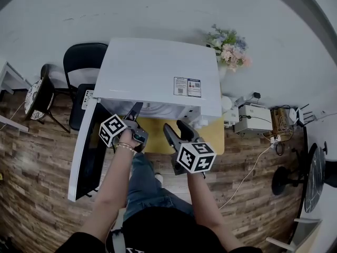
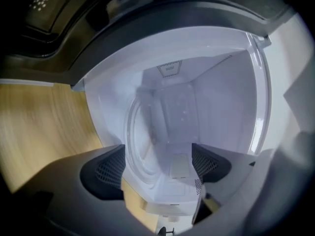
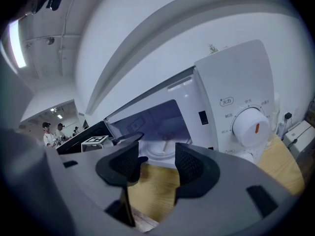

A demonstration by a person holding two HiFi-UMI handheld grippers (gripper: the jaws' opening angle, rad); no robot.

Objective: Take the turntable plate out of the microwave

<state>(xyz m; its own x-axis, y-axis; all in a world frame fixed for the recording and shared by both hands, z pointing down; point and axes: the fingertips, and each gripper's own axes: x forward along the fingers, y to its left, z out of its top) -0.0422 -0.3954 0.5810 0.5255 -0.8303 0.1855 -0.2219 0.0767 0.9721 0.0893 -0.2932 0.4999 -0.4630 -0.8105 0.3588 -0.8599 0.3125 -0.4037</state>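
Note:
The white microwave [image 1: 158, 78] stands on a yellow-wood table [image 1: 213, 137] with its door [image 1: 87, 152] swung open to the left. The clear glass turntable plate [image 2: 140, 141] lies on the cavity floor; it also shows in the right gripper view as the plate [image 3: 165, 149]. My left gripper [image 1: 135, 112] reaches into the cavity mouth, rolled on its side. Its jaws [image 2: 157, 168] are open, with the plate's rim seen between them and neither pad touching it. My right gripper [image 1: 178, 128] hovers over the table in front of the microwave, open [image 3: 156, 163] and empty.
The control panel with a white dial [image 3: 251, 124] sits right of the cavity. A flower vase [image 1: 229, 46] stands behind the microwave, a black chair [image 1: 81, 62] to its left, small boxes and cables [image 1: 253, 121] to the right. People [image 3: 49, 132] stand far off.

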